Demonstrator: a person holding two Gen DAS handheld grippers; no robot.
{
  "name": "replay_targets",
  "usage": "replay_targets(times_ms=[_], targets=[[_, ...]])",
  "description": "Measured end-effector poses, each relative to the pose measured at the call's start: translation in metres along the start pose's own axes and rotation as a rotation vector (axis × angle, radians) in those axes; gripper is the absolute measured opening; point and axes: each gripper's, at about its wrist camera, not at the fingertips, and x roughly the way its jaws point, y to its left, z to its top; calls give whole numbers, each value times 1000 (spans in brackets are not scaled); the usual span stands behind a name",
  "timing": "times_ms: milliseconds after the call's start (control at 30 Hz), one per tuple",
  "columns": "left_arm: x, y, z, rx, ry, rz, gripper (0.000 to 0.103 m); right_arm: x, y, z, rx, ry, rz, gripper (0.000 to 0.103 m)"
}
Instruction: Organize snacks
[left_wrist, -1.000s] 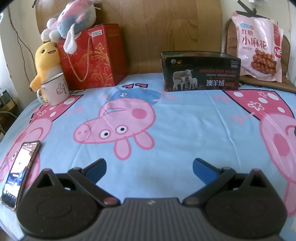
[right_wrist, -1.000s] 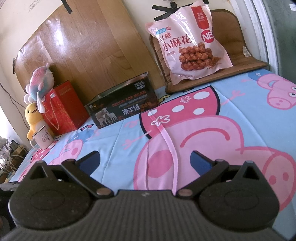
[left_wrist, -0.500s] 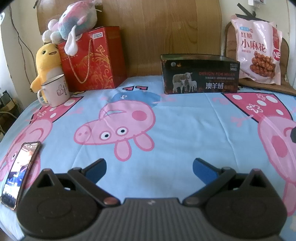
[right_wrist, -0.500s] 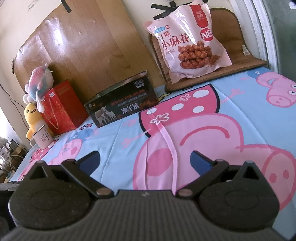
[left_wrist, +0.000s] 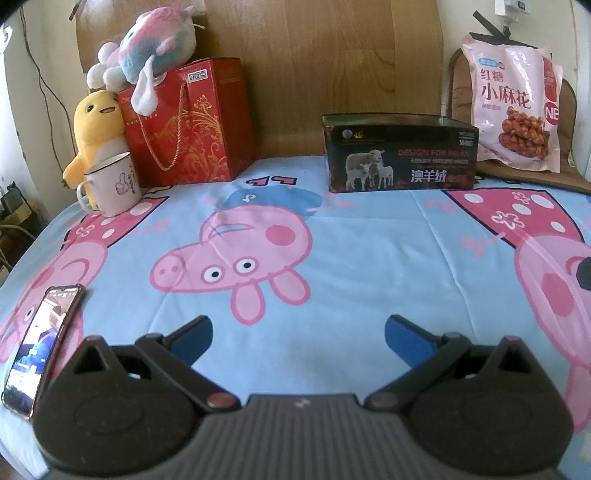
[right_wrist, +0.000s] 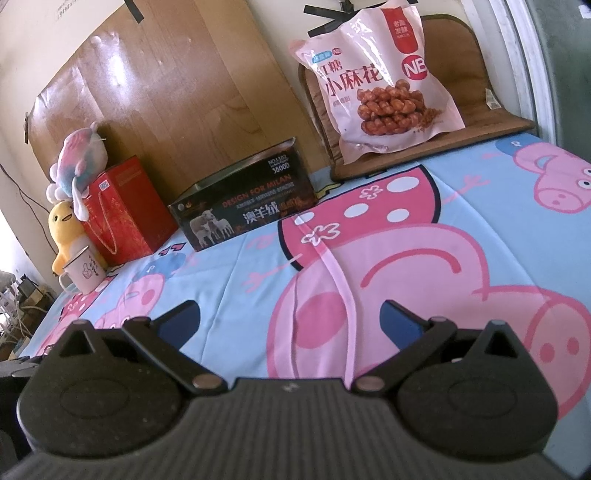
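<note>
Left gripper (left_wrist: 298, 332) low over cartoon-pig bedsheet (left_wrist: 369, 258), jaws spread wide, nothing held. Right gripper (right_wrist: 290, 317) same: jaws wide apart, empty. Pink snack bag (right_wrist: 388, 81) far ahead and slightly right of right gripper, propped upright on brown cushion (right_wrist: 491, 122); ahead and far right of left gripper. Open black box (left_wrist: 400, 158) ahead of left gripper, slightly right; likely destination. Phone (left_wrist: 40, 347) close at left gripper's left. Step, by judgement: approach, nothing grasped yet. Next move calls for right gripper reaching forward, closing on bag edge.
</note>
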Motion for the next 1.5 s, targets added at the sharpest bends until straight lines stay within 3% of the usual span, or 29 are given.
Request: replay_targets(times_ms=[1500], targets=[[4,-3,0,9,23,-6,103,2,-2,-1,1,7,-2,103]])
